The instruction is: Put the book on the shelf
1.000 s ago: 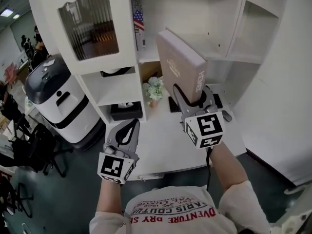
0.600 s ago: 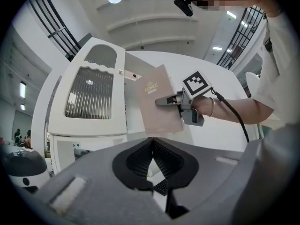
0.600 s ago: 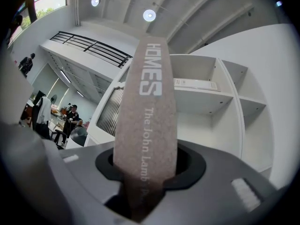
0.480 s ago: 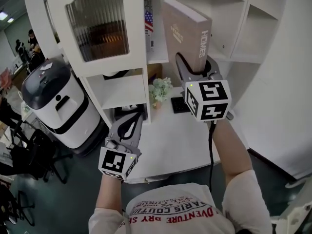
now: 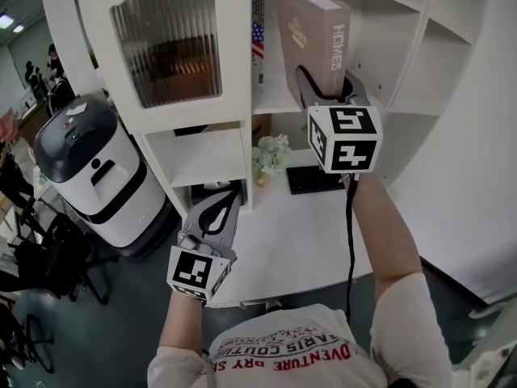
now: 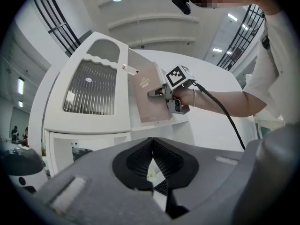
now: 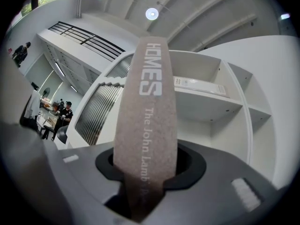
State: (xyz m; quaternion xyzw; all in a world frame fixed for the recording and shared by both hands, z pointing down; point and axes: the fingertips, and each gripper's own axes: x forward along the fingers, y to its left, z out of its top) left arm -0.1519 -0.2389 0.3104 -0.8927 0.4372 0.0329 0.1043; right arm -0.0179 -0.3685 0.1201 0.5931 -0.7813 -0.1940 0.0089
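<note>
A thick brown book (image 5: 313, 32) with "HOMES" on its spine stands upright in my right gripper (image 5: 326, 90), which is shut on its lower end. The book is raised in front of an open compartment of the white shelf unit (image 5: 275, 103). In the right gripper view the spine (image 7: 147, 111) runs up between the two jaws (image 7: 149, 170). The left gripper view shows the book (image 6: 149, 97) beside the shelf's ribbed door. My left gripper (image 5: 216, 210) hangs lower, over the desk edge, shut with nothing in it (image 6: 151, 143).
A ribbed-glass cabinet door (image 5: 166, 43) is left of the compartment, and a flag-spined book (image 5: 258, 31) stands inside. A flower pot (image 5: 271, 156) and keyboard (image 5: 315, 180) sit on the white desk (image 5: 299, 233). A white and black machine (image 5: 89, 160) stands at the left.
My right gripper has risen with the book, from desk height to in front of the upper shelf compartment. The left gripper has shifted slightly and stays shut.
</note>
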